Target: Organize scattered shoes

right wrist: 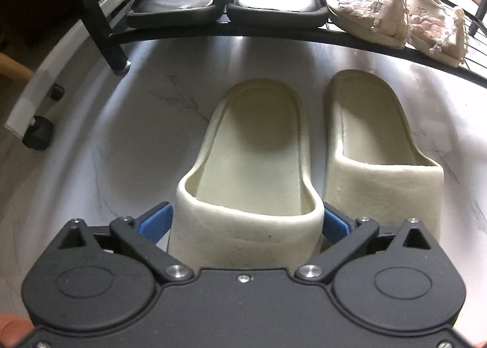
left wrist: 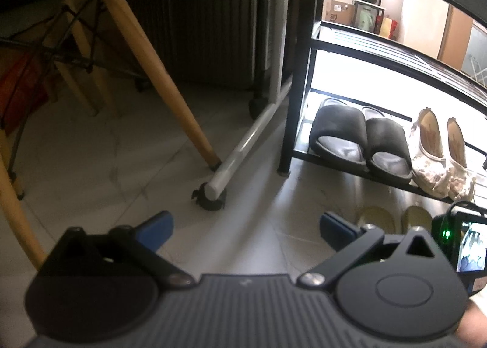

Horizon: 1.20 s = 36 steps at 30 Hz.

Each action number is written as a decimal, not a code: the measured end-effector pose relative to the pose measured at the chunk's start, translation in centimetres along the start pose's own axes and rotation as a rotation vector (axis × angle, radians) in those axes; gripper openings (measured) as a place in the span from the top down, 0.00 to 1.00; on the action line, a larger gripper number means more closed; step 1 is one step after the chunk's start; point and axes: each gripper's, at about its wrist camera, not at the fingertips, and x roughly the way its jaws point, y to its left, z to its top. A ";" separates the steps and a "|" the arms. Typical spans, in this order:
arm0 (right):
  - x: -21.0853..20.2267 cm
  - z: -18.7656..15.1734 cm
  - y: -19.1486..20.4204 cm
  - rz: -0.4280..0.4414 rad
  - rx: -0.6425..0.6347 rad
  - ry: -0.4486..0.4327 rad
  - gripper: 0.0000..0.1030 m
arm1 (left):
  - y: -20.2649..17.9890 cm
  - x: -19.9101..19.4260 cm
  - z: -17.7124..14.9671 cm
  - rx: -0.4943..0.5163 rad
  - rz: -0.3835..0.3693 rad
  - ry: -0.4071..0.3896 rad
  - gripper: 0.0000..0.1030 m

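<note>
Two cream slide slippers lie side by side on the pale floor in front of the black shoe rack (right wrist: 213,32). My right gripper (right wrist: 246,221) is wide open with its blue fingers (right wrist: 153,220) either side of the left cream slipper's (right wrist: 252,165) toe band; whether they touch it is unclear. The right cream slipper (right wrist: 383,147) lies beside it. The pair shows faintly in the left wrist view (left wrist: 377,217). My left gripper (left wrist: 243,226) is open and empty above bare floor. Black slides (left wrist: 359,138) and beige lace flats (left wrist: 438,153) sit on the rack's bottom shelf.
A wooden chair leg (left wrist: 158,74) and a white wheeled frame bar (left wrist: 243,144) with a caster (left wrist: 210,196) stand left of the rack (left wrist: 299,74). The rack's upper shelves are bare. The right gripper's body and screen (left wrist: 468,244) show at the right edge.
</note>
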 end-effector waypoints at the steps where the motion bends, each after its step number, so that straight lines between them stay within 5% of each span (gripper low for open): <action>1: 0.1 0.1 0.0 0.003 0.003 0.009 0.00 | 0.0 0.0 0.0 0.000 0.000 0.001 0.01; 17: -9.0 1.3 -3.2 0.170 0.113 -0.032 0.00 | -0.9 -1.0 0.0 0.048 0.024 -0.053 0.01; 22: -13.9 1.6 -6.9 0.180 0.129 -0.044 0.00 | -2.6 -1.6 -0.2 0.082 -0.031 -0.063 0.01; 29: -18.4 -0.1 -13.4 0.192 0.260 -0.081 0.00 | -6.4 -1.2 -0.3 0.038 -0.153 0.024 0.01; 33: -17.6 -2.3 -14.5 0.073 0.275 -0.149 0.00 | -10.5 -1.1 -0.7 0.141 -0.105 0.030 0.01; 36: -16.6 -2.4 -14.2 0.100 0.256 -0.147 0.00 | -13.7 -0.4 -1.4 0.249 -0.055 0.056 0.01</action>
